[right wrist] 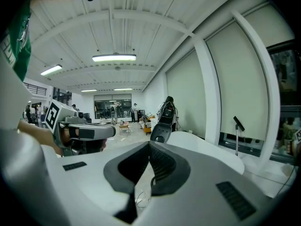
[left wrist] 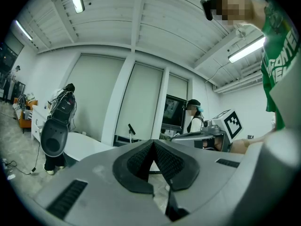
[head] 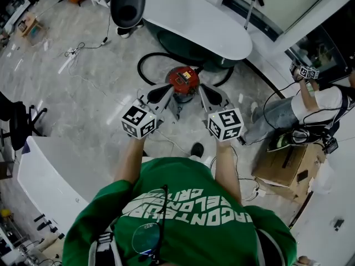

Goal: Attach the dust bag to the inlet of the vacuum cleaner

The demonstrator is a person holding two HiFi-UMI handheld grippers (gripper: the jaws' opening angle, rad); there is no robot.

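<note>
A black office chair [head: 16, 122] stands on the grey floor [head: 83, 87] at the far left. Below it is the corner of a white surface [head: 47, 170]. The person [head: 183, 215] wears a green shirt with white lettering across the back. It is seen upside down and is too warped to read with certainty.

The left gripper [head: 168, 90] carries a cube with black-and-white square markers. Its jaws are pressed together, with nothing between them. Ahead of it, between the two grippers in the head view, the vacuum cleaner [head: 184, 81] sits on the floor. It is round and red, with a pale label on top whose print is too small to read. A black hose [head: 145, 65] loops on the floor beside it. Beyond it lie a long white oval surface [head: 205, 24] and a black chair [head: 127, 4].

The right gripper [head: 204, 91] bears a like marker cube. Its jaws also meet at the tips and pinch nothing. Both grippers point at the vacuum cleaner from just short of it.

To the right a cardboard box [head: 277, 173] rests on the floor. A small dark flat thing [head: 302, 175] lies on top, and what the box holds cannot be seen. Above the box sits a second person [head: 316, 105] in a white top, holding another marker cube [head: 305, 71].
</note>
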